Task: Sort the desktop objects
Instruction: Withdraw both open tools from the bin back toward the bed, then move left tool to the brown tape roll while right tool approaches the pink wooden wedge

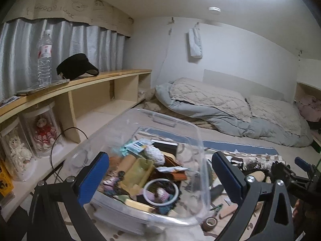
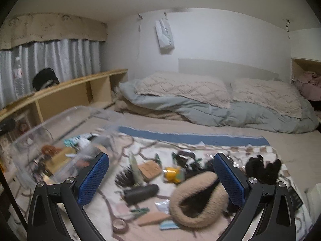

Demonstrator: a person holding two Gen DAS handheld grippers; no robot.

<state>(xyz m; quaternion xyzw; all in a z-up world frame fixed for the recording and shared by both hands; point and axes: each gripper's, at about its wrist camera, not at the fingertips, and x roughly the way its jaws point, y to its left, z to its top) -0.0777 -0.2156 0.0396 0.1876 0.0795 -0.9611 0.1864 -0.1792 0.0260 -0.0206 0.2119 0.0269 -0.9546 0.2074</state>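
On the patterned beige-and-blue blanket (image 2: pixel 200 140) spread over the bed, clear plastic storage bin (image 1: pixel 192 140) sits at left, packed with small items: white ring (image 1: pixel 161 192), yellow-green plastic tray (image 1: pixel 138 172), white knitted ball (image 1: pixel 154 153), paper packets. Left tongs (image 1: pixel 160 177) spread wide, nothing pinched, blue pads straddling the bin's near corner; near rim is just in front of the pads, so little room there. Right tongs (image 2: pixel 161 177) also spread, empty, over the loose pile on the blanket beside the bin. Between and ahead of the right pads: fluffy beige oval hair piece with dark centre (image 2: pixel 197 196), close to or touching the right pad, can't tell which; black cylinder (image 2: pixel 141 193); yellow block (image 2: pixel 172 173); tan square cork-like piece (image 2: pixel 150 169); black spiky brush (image 2: pixel 125 177); brown tape roll (image 2: pixel 120 225) near the bottom edge; black fuzzy item (image 2: pixel 262 167) at far right. Pile is dense and overlapping, motion blur hides small detail. Open blanket beyond the blue stripe up to the rolled grey-and-beige quilt (image 2: pixel 220 100), which blocks the far side. Left edge bounded by the low wooden shelf (image 1: pixel 90 80) carrying a clear water bottle (image 1: pixel 44 58) and black visor cap (image 1: pixel 77 66); two doll jars (image 1: pixel 43 130) in the cubbies below. Black cable (image 1: pixel 58 140) loops down beside the bin's left wall.
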